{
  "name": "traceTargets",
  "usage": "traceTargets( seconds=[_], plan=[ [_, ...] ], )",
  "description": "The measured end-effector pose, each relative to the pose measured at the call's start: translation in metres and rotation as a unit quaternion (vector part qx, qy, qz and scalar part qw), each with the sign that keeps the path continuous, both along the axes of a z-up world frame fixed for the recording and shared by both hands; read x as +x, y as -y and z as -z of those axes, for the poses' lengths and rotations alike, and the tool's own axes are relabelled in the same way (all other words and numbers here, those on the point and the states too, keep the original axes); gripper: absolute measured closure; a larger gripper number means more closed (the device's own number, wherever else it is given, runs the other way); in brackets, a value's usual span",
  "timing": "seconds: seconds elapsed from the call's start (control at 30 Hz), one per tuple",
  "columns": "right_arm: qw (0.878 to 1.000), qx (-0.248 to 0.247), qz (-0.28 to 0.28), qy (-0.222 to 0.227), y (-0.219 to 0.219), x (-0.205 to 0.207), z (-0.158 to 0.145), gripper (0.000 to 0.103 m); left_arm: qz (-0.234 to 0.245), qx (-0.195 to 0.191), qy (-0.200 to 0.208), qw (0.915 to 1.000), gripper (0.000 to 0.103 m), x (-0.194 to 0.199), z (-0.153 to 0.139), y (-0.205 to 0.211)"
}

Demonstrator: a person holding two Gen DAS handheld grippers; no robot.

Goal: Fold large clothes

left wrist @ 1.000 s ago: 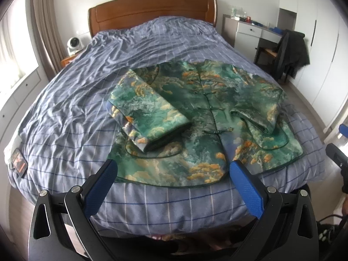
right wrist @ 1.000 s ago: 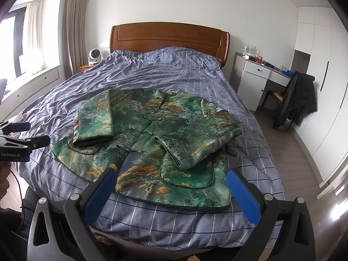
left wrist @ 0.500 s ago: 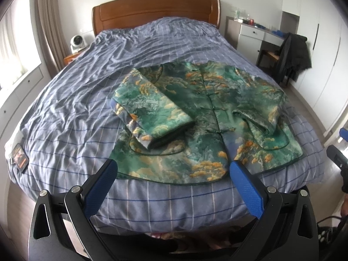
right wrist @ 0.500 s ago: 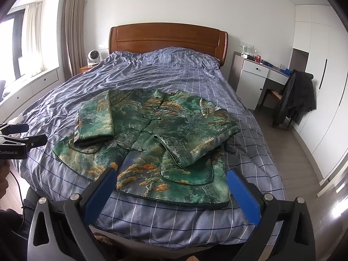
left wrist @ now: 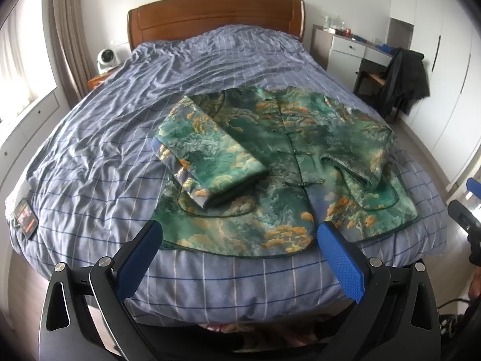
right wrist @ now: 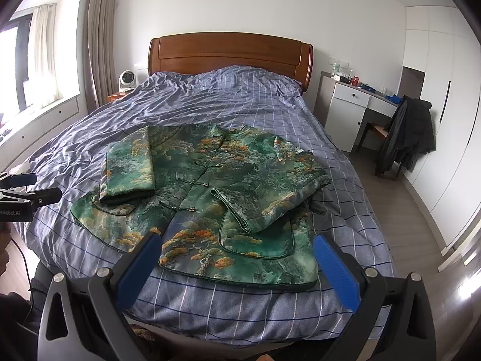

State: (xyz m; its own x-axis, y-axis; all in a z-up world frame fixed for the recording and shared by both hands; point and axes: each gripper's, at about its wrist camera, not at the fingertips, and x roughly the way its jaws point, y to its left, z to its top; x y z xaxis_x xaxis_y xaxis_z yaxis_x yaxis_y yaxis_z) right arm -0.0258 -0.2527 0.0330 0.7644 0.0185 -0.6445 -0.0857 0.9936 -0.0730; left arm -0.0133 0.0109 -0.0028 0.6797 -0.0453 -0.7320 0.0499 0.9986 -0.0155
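I am holding my left gripper (left wrist: 237, 237) and right gripper (right wrist: 236, 251) wide open, with nothing in them. The jacket (left wrist: 270, 162) is lying flat on the bed (left wrist: 105, 138), sleeves folded in. It looks thick and soft. I think I should be grabbing its bottom corners.

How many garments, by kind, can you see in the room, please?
Green patterned jacket flat on the bed, sleeves folded in: 1
Black coat draped over the chair: 1
Total: 2
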Motion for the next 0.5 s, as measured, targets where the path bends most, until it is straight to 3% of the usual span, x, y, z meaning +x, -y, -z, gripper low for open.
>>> traceTargets(
  seconds=[0.5],
  plan=[
    [1.0, -0.005, 0.012, 0.004, -0.0005, 0.0009, -0.0011, 0.0, 0.005, 0.001, 0.004, 1.0, 0.0, 0.0022, -0.0014, 0.0012]
  ],
)
